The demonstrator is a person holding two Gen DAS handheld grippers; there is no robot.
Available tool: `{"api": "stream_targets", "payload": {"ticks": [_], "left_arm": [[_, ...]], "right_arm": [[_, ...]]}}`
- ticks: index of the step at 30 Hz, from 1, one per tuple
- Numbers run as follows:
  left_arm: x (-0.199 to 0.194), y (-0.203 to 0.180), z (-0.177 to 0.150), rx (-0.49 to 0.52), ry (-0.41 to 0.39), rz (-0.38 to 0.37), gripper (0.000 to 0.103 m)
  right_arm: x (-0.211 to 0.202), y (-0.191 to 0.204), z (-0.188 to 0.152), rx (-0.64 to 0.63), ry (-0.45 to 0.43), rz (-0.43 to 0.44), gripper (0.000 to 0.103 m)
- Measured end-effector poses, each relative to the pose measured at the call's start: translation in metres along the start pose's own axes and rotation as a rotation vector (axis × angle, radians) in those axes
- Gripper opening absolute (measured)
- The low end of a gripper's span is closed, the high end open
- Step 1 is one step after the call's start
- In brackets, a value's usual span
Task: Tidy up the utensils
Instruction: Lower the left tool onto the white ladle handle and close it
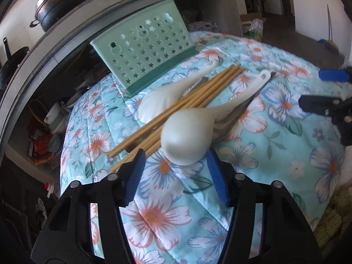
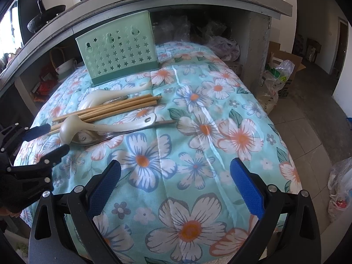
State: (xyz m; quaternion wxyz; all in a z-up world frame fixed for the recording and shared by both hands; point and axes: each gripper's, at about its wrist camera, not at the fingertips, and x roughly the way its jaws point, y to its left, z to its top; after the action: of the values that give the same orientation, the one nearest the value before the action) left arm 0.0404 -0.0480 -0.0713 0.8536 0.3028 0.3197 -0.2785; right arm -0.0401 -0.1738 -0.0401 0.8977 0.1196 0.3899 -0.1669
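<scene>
**Left gripper at the near ladle's bowl, utensils heaped before the holder**

The left gripper (image 1: 176,171) has its blue pads (image 1: 134,176) partly apart on either side of the near ladle's (image 1: 187,132) bowl; the bowl's rim sits just between the tips, but blur makes it hard to tell whether the pads touch it, and they look clear of it. The right gripper (image 2: 176,189) stands wide apart over bare cloth (image 2: 198,176), holding nothing.

The near ladle is white, lying bowl-down. Its long axis runs from the bowl at the left gripper's tips up and away to the right in the left wrist view, its holed handle end pointing away from the gripper. Under its handle lies a metal spoon (image 2: 99,139), on nearly the same line, bowl toward the left gripper.

The chopsticks (image 1: 176,101), a loose wooden bundle, lie just beyond the near ladle, touching it, their near ends beside the left pad, their far ends pointing toward the holder's (image 1: 145,52) right corner. Beyond them a second ladle (image 1: 158,101) lies roughly parallel, bowl nearer the gripper, its thin handle reaching to the holder's base.

The holder, a green box pierced with stars, stands upright at the cloth's far edge, behind the whole heap. Above it runs a counter (image 1: 66,26) bearing a black pot (image 1: 61,4).
</scene>
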Motion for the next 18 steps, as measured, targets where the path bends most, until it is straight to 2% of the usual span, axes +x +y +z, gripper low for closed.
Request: {"api": "stream_targets", "payload": {"ticks": [4, 5, 7, 13, 18], "left_arm": [[0.007, -0.006, 0.000, 0.057, 0.001, 0.020, 0.047], [0.007, -0.006, 0.001, 0.063, -0.004, 0.021, 0.040], [0.005, -0.003, 0.003, 0.060, -0.009, 0.032, 0.031], [-0.004, 0.015, 0.010, -0.023, -0.046, 0.024, 0.017], [0.006, 0.035, 0.015, -0.144, -0.051, 0.008, 0.015]], "right_arm": [[0.001, 0.001, 0.000, 0.001, 0.003, -0.003, 0.097], [0.001, 0.001, 0.000, 0.001, 0.005, -0.003, 0.097], [0.003, 0.001, 0.000, 0.005, 0.009, -0.006, 0.097], [0.005, 0.000, -0.001, 0.006, 0.012, -0.005, 0.097], [0.006, 0.002, -0.002, 0.001, 0.015, -0.005, 0.097]]}}
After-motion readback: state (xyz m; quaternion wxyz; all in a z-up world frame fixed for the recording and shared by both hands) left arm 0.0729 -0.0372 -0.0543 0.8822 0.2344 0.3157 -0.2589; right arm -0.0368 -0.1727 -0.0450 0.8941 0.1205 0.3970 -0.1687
